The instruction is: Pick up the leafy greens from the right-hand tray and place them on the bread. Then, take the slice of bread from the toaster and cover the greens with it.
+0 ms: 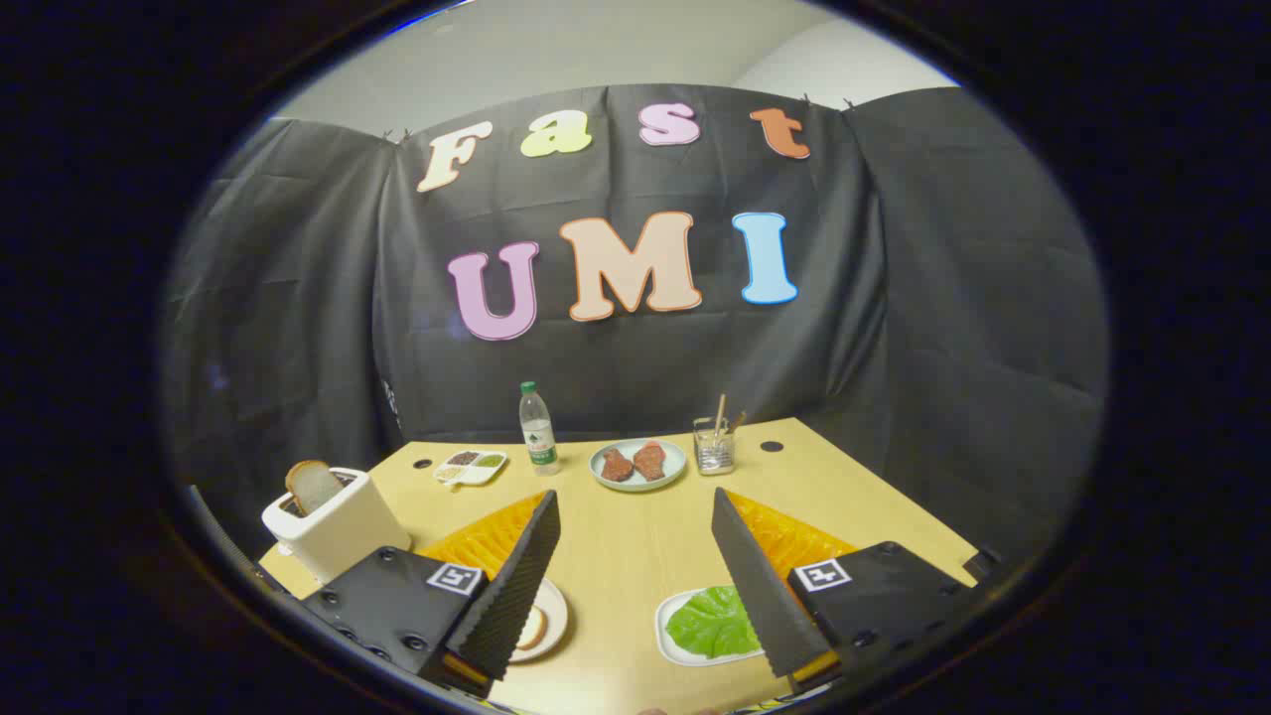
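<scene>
Green lettuce [712, 622] lies on a small white tray [667, 636] just inside the right finger of the tongs [635, 581], low and close, its right part hidden behind that finger. The tongs stand wide open over the pale wooden desk [635, 541] and hold nothing. By the left finger sits a white plate [549, 621] carrying the bread [534, 628], mostly covered by the finger. Further left, beyond the left finger's body, a white toaster [333, 526] holds a slice of bread [313, 484] standing up out of its slot. Well ahead of the tongs, along the far side of the desk, stand a divided dish of seasonings [471, 466], a water bottle [537, 429], a plate with two pieces of meat [636, 464] and a glass with sticks [714, 446].

Neither step of the task looks begun: the greens are on their tray and the toaster slice is in place.

The leaf is thin and limp, so my guess is a shallow pinch could slip off it or lift only a fold, and a deep one could catch the tray rim and drag the tray. Tray and plate both sit near the desk's near edge, so a push toward the holder could send either over. Between them the desk is bare, giving free room for the short carry from tray to plate. The toaster stands close to the desk's left corner; a sideways tug on the slice might tip or shift it.
</scene>
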The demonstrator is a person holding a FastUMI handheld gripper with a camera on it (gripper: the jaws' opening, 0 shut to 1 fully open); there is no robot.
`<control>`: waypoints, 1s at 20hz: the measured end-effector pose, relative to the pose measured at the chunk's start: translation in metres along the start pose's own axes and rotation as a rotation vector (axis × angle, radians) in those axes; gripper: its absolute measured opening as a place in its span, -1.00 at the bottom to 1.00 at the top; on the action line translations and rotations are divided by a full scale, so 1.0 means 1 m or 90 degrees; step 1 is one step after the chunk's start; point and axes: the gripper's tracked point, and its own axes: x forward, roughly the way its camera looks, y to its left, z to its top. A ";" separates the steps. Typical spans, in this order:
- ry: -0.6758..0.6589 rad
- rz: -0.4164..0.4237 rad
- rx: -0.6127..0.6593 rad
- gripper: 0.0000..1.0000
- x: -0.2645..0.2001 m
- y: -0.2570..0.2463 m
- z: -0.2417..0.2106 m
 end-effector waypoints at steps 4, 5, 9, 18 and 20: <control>0.007 -0.002 0.001 0.95 0.001 0.001 -0.004; 0.007 -0.002 0.001 0.95 0.002 0.001 -0.005; 0.020 -0.012 0.007 0.95 0.005 -0.006 -0.014; 0.047 -0.004 -0.005 0.95 0.015 -0.026 -0.026; 0.058 0.002 -0.017 0.95 0.021 -0.034 -0.031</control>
